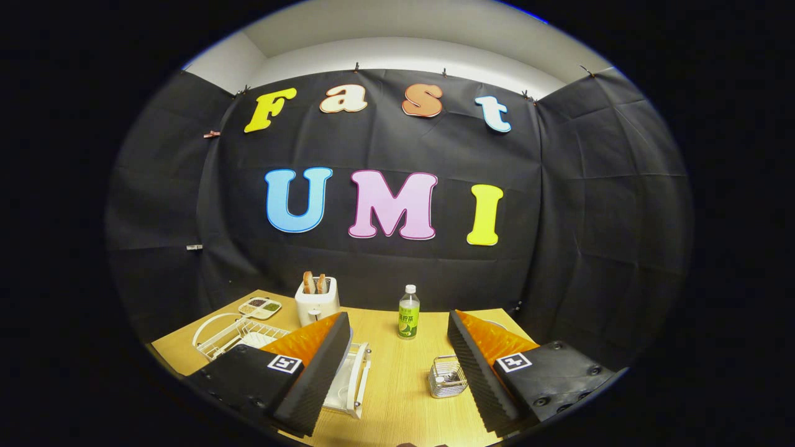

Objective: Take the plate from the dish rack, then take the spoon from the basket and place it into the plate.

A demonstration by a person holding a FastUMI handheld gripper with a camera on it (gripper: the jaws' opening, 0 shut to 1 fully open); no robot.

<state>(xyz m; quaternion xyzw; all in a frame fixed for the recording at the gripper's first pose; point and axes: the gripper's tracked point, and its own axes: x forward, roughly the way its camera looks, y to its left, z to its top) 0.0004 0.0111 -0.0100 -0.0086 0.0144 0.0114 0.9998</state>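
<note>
Fingers [323, 366] of the tool [397, 366] stand wide apart with nothing held between them, raised over a wooden worktop [397, 397] and looking along it toward the black cloth wall. Behind and under the left finger sits a white wire dish rack [227, 335]; a pale rounded shape, apparently the plate [256, 339], lies in it, though the finger hides much of the rack and I cannot tell how the plate is propped. A white tray-like part [354, 379] shows just beside the inner edge of the left finger. A small wire basket [447, 376] stands on the worktop just inside the right finger, near its toothed inner face; something thin and metallic lies in it, too small to tell whether it is the spoon. Beyond the fingers, about midway between them, a green-labelled bottle [408, 320] with a white cap stands upright. To the left of the bottle is a white toaster [317, 301] with two slices of bread sticking out of its top, and further left a small divided dish [260, 307] holding bits of food lies near the far corner of the worktop
</note>
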